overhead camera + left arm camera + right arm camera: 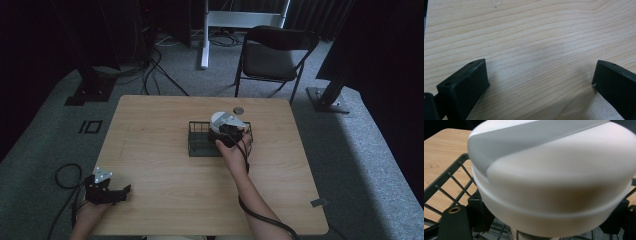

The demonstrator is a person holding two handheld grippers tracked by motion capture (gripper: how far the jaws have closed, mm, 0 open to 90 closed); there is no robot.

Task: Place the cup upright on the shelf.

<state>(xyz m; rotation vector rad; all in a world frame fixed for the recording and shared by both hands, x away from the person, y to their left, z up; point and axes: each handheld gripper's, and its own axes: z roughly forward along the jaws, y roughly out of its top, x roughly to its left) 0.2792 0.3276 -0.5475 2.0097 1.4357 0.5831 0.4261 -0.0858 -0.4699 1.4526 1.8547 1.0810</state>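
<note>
Right tongs grip a round white-and-grey lidded container over wire basket.

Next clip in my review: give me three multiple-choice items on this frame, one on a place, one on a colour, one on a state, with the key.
1. Where is the round white lidded container?
A. over the black wire basket
B. on the folding chair
C. beside the left gripper

2. What colour is the table top?
A. white
B. light wood
C. green

3. How do the left gripper's jaws stand?
A. shut on a cable
B. wide apart, empty
C. shut on a cup

Key: 1 A, the right gripper holds it above the basket; 2 B, wood grain shows; 3 B, bare table lies between the jaws.
</note>
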